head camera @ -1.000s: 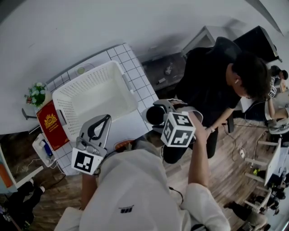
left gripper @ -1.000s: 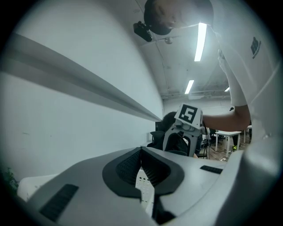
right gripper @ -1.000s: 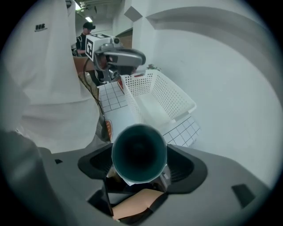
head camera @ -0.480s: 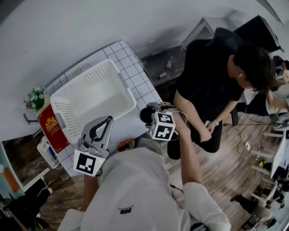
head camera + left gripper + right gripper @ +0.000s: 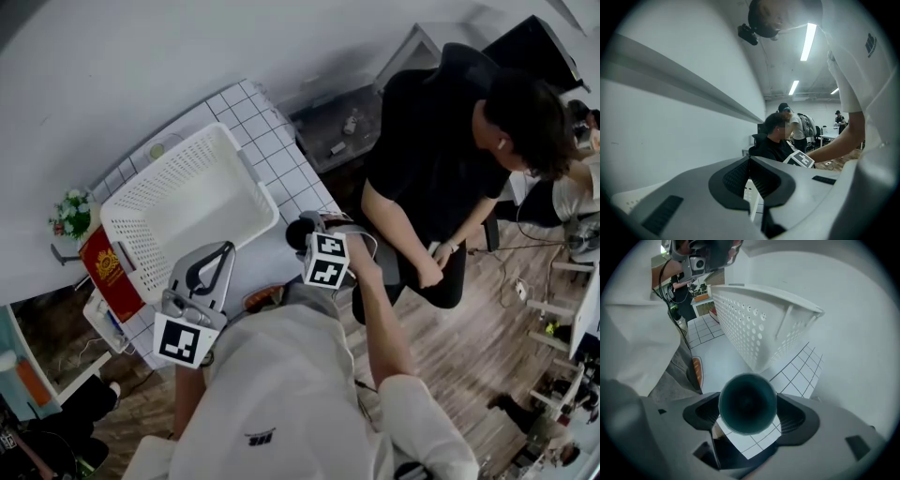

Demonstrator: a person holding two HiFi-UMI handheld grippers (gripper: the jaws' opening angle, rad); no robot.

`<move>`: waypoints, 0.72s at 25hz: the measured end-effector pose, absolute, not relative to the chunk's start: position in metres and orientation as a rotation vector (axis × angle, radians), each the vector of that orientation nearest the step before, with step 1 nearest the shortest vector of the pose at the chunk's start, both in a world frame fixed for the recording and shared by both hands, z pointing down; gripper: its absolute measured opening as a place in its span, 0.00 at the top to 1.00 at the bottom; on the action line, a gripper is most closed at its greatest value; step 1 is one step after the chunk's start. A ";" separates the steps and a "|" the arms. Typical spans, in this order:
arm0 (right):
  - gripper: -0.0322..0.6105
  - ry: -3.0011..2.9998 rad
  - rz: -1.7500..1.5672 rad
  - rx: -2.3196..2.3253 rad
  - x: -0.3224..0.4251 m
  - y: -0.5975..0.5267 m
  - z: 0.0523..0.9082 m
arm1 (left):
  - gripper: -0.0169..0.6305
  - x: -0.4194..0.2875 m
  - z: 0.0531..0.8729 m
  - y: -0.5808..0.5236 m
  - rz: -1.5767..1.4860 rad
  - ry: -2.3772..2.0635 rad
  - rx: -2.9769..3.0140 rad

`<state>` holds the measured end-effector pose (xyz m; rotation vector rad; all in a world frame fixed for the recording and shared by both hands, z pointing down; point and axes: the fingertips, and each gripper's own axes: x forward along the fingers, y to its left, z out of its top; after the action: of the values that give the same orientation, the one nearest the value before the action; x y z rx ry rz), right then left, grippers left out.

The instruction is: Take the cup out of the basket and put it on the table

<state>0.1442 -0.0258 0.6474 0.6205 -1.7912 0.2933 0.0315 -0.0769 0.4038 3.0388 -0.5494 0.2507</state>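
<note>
The head view shows a white perforated basket on a white tiled table, and its inside looks empty. My right gripper is shut on a dark cup, held just off the basket's near right corner. In the right gripper view, the cup fills the gap between the jaws of that gripper, above the tiles beside the basket. My left gripper hangs shut and empty over the basket's near edge. The left gripper points at a bare wall.
A person in black stands close to the table's right side. A red book and small flowers lie left of the basket. An orange object sits at the table's near edge, also visible as the orange object.
My right gripper has carried the cup leftward and lower, closer to the basket's corner and the tabletop. The left gripper has stayed where it was.
</note>
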 end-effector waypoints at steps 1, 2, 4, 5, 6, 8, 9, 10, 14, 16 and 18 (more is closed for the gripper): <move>0.37 -1.792 0.294 0.621 0.143 -0.027 0.648 | 0.96 0.032 0.404 -0.077 0.253 -0.546 3.041; 0.36 -1.790 0.292 0.618 0.141 -0.028 0.648 | 0.96 0.032 0.405 -0.077 0.252 -0.544 3.045; 0.36 -1.778 0.283 0.605 0.140 -0.029 0.648 | 0.96 0.033 0.406 -0.077 0.253 -0.540 3.047; 0.36 -1.770 0.277 0.597 0.140 -0.028 0.648 | 0.96 0.034 0.406 -0.077 0.255 -0.538 3.045; 0.36 -1.764 0.272 0.591 0.140 -0.027 0.648 | 0.96 0.034 0.406 -0.077 0.255 -0.537 3.044; 0.36 -1.756 0.265 0.588 0.140 -0.026 0.649 | 0.96 0.034 0.406 -0.077 0.253 -0.538 3.043; 0.36 -1.755 0.263 0.590 0.140 -0.026 0.649 | 0.96 0.034 0.406 -0.077 0.254 -0.538 3.042; 0.36 -1.755 0.261 0.593 0.140 -0.026 0.649 | 0.96 0.034 0.407 -0.077 0.257 -0.538 3.042; 0.36 -1.758 0.250 0.600 0.140 -0.027 0.650 | 0.96 0.033 0.407 -0.078 0.248 -0.546 3.038; 0.36 -1.761 0.248 0.604 0.140 -0.027 0.651 | 0.96 0.034 0.406 -0.078 0.240 -0.547 3.040; 0.36 -1.764 0.246 0.606 0.140 -0.027 0.651 | 0.96 0.034 0.406 -0.078 0.245 -0.544 3.040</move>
<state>0.1398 -0.0267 0.6506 0.6058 -1.7639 0.2455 0.0341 -0.0778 0.4063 3.0405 -0.5440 0.2448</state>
